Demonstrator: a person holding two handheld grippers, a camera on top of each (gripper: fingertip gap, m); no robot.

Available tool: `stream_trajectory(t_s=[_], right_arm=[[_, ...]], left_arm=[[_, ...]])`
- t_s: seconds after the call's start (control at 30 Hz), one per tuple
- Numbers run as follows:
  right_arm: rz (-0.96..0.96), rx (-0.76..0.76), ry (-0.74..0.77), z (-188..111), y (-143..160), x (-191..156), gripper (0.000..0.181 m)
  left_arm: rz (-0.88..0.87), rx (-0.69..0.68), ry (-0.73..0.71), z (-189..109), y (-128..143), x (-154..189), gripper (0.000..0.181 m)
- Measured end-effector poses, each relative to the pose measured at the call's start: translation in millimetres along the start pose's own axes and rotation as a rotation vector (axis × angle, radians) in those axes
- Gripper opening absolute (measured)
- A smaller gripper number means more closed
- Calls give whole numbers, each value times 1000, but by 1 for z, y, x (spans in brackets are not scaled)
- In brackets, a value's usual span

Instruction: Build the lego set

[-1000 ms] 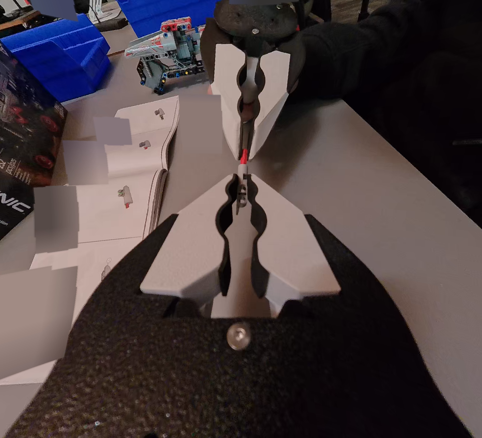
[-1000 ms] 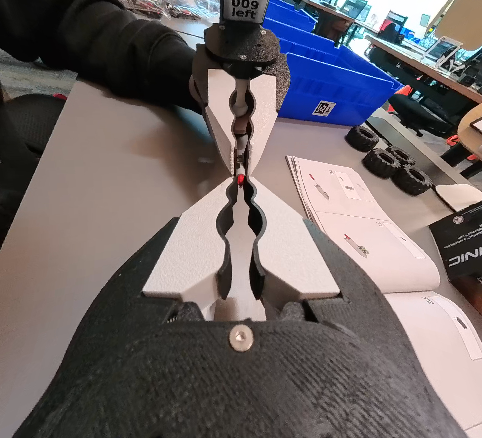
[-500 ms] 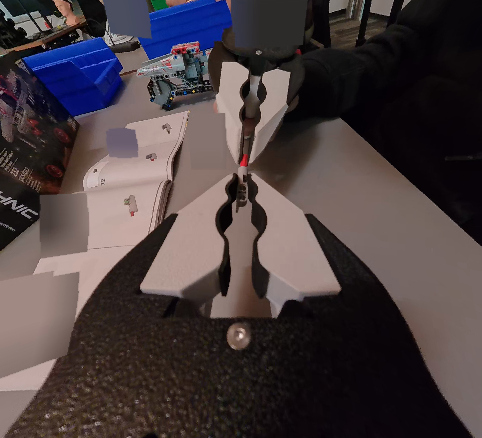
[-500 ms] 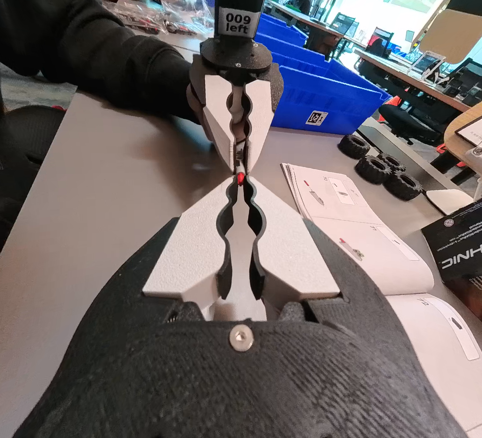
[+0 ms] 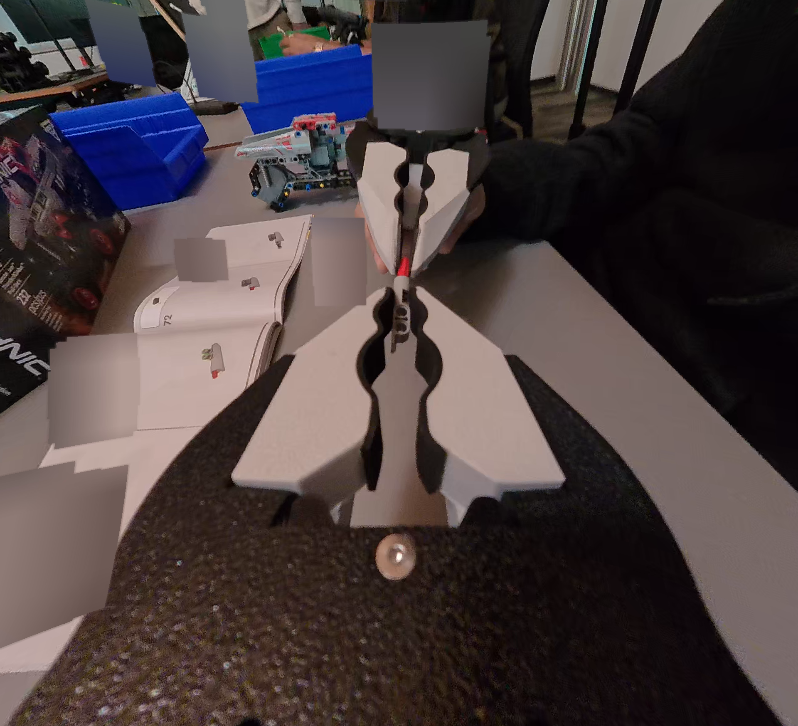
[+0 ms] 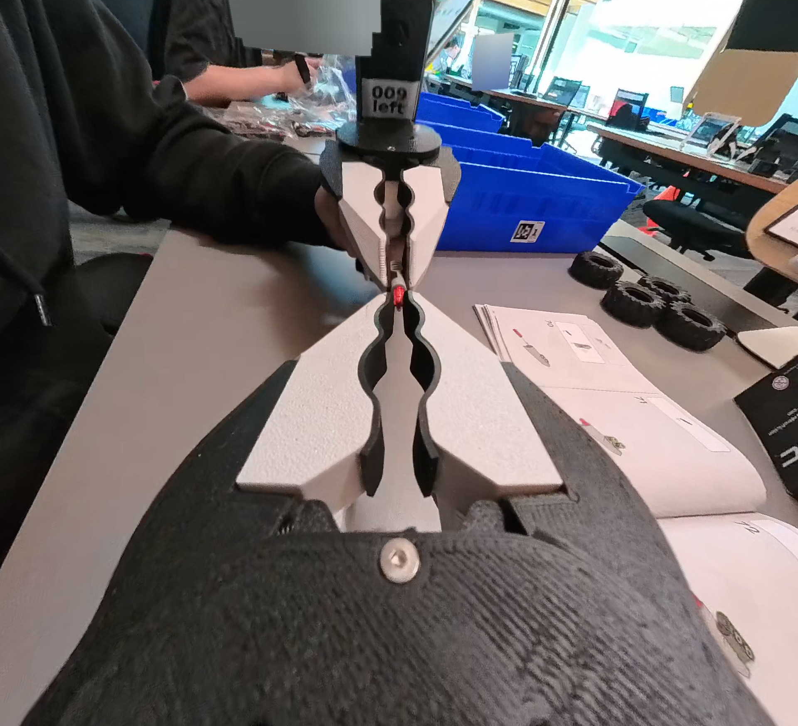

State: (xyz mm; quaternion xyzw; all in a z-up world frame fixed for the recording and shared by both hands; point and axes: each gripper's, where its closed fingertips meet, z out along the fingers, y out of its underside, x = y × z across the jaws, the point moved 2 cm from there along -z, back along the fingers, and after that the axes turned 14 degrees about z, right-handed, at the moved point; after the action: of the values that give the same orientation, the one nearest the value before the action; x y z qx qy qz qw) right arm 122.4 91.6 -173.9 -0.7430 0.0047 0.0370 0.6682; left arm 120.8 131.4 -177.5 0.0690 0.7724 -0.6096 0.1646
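Both lifted higher off the surface vs 1 s ago, tips kept together. Left hand-held gripper pinches grey beam; right hand-held gripper pinches red pin, approx. seated in beam end. Join likely nearly done; model waits near far edge.

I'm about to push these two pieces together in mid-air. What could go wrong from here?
1. The left gripper pinches the slim grey holed beam only at its tips; pushing could pivot it or make it slip.
2. The right gripper holds just the end of the small red pin, so it could tilt.
3. Either piece, if dropped, falls to the grey table.
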Motion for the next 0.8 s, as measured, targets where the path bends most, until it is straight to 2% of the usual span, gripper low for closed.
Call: stream_trajectory(t_s=[0.27, 0.4, 0.8], right_arm=[[90, -58, -84, 1, 4, 3, 3], [121, -54, -78, 5, 3, 4, 3], [185, 44, -123, 6, -10, 4, 3]], left_arm=[[-9, -10, 28, 2, 7, 2, 4], [-6, -13, 10, -1, 7, 0, 4], [-39, 52, -25, -6, -2, -3, 4]])
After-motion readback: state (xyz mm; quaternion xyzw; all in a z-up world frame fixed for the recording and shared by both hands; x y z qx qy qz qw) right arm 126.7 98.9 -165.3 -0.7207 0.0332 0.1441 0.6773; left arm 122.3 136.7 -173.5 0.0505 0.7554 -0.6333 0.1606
